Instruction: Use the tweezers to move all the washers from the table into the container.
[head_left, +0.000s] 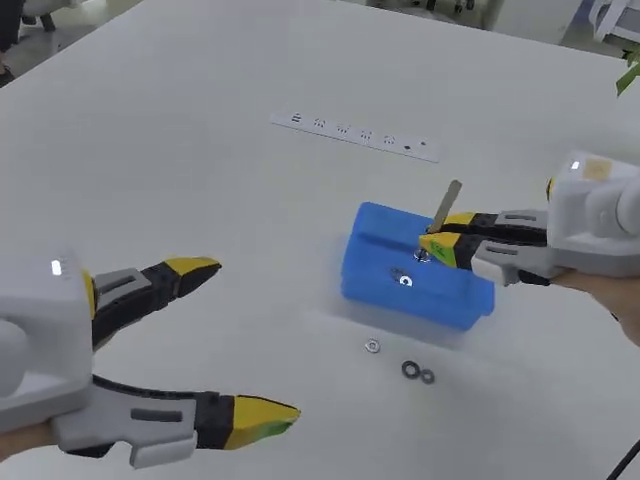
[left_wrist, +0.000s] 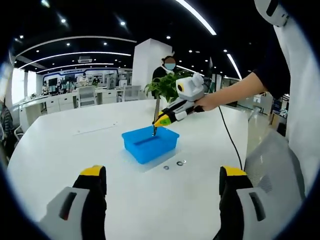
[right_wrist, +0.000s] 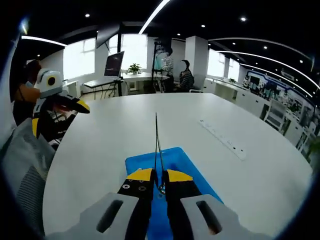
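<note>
- Tweezers (head_left: 447, 205) are clamped in the closed right gripper (head_left: 432, 248), with tips down in the blue container (head_left: 400, 305), probably to release a washer.
- Three washers (head_left: 411, 369) lie on the desk (head_left: 200, 150) just beside the container, toward the near edge.
- Left gripper (head_left: 252, 338) is wide open and holds nothing.

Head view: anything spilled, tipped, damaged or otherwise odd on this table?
Nothing stands out. The blue container sits flat, three washers lie loose beside it, and the right gripper holds the tweezers over it.
</note>
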